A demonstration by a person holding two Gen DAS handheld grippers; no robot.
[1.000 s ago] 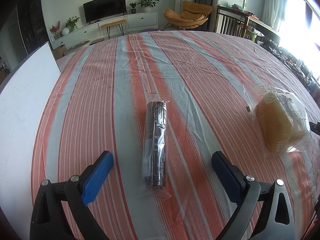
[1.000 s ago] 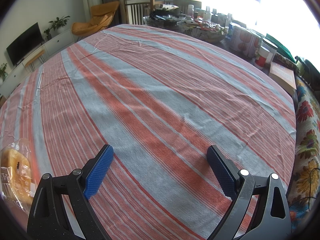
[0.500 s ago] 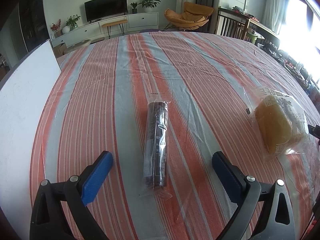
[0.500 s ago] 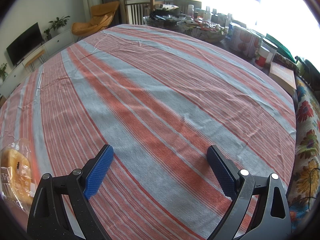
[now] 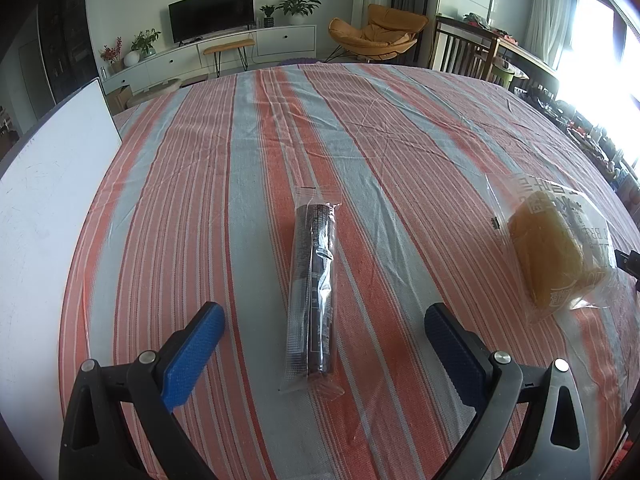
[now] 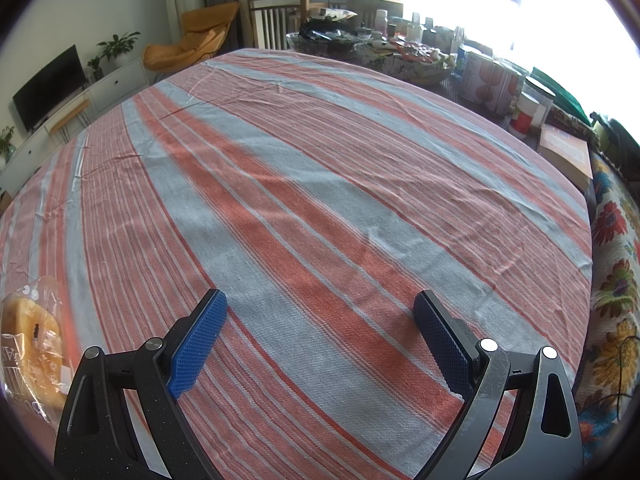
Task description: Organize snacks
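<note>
Right now your left gripper (image 5: pixel 322 330) hangs with its fingers spread wide and empty, the dark cookie sleeve (image 5: pixel 314 292) in clear wrap lying lengthwise on the striped worktop (image 5: pixel 200 184) in the centre of the frame, its near end between the blue pads without touching them. At the right edge sits the bagged bread (image 5: pixel 554 256). Your right gripper (image 6: pixel 320 338) is likewise spread and empty over bare cloth, with that bread at the lower left of its frame.
</note>
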